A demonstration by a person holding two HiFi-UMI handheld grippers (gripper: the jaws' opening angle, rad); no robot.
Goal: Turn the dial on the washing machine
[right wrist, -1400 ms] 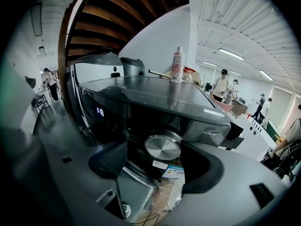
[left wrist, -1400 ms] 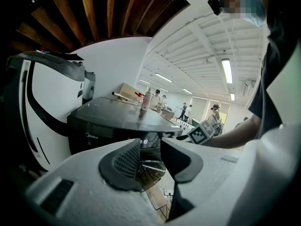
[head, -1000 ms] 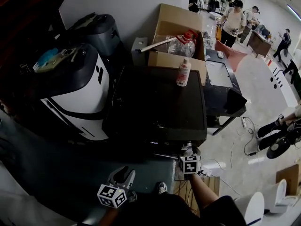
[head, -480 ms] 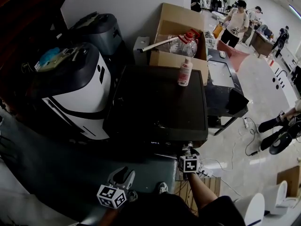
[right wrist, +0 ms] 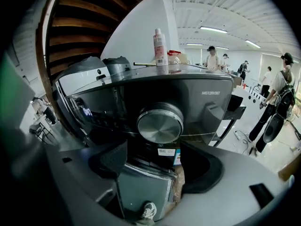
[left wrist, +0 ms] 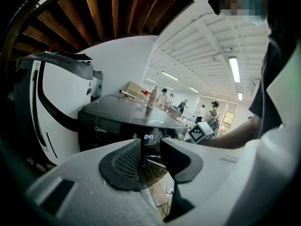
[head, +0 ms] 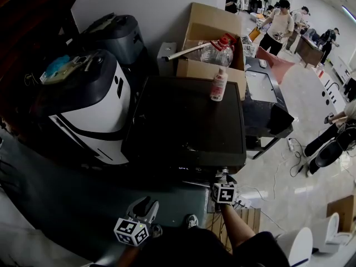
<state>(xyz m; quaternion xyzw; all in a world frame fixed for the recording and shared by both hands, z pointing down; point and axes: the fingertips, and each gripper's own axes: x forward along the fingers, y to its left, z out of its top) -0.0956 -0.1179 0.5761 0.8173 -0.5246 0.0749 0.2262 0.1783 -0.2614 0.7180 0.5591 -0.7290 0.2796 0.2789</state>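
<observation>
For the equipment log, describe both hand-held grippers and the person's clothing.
Left gripper: pale grey, bulky shell, dark ribbed pads. Right gripper: darker grey shell, black pads. Each carries a white cube with black square markers. The person wears a dark short sleeve.

White wall (head: 144,4) behind; pale glossy floor (head: 311,110); ceiling strip lights (left wrist: 233,68) on.
</observation>
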